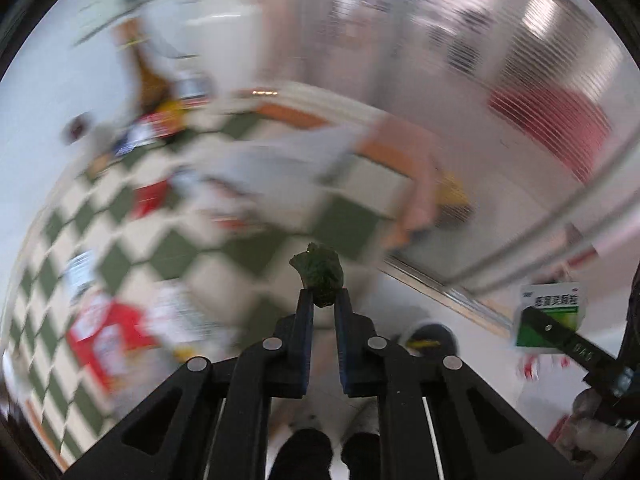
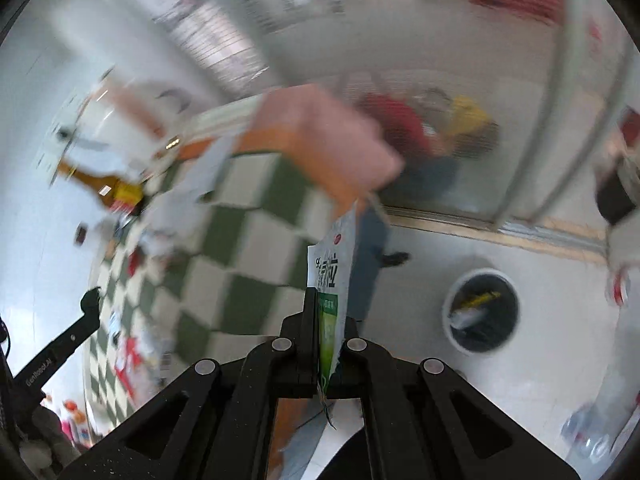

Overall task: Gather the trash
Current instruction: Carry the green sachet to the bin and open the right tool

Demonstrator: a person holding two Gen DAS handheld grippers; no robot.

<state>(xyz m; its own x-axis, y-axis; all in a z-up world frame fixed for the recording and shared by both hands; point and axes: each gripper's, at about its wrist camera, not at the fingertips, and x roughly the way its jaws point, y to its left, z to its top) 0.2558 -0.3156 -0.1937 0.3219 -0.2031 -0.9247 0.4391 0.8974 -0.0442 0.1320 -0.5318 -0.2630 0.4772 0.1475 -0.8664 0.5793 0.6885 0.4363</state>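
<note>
Between the left tongs (image 1: 323,300) we pinch a small crumpled dark-green wad (image 1: 320,276), held only at the very tips. The right tongs (image 2: 329,312) are pressed together on a flat white-and-green sachet (image 2: 333,272), which stands on edge and reaches well past the tips; in the left view the same sachet (image 1: 550,312) shows at the far right, clamped edge-on.

Both grips look thin to us. The wad sits so far forward that a jolt could roll it out, and the whole scene is smeared, which suggests quick motion. The sachet is light and stiff, so we judge that it may flutter sideways when let go and miss its target.

Down on the pale floor, right of the right tongs, stands a round white bin (image 2: 482,312) with a dark inside; it holds something yellow and something pale, too blurred to name. In the left view the bin (image 1: 430,336) is half hidden behind the left tongs.

Farther out, the green-and-white checked tabletop (image 1: 168,256) carries more litter: red and white wrappers and a brown bottle (image 2: 102,186) near its far left end.
</note>
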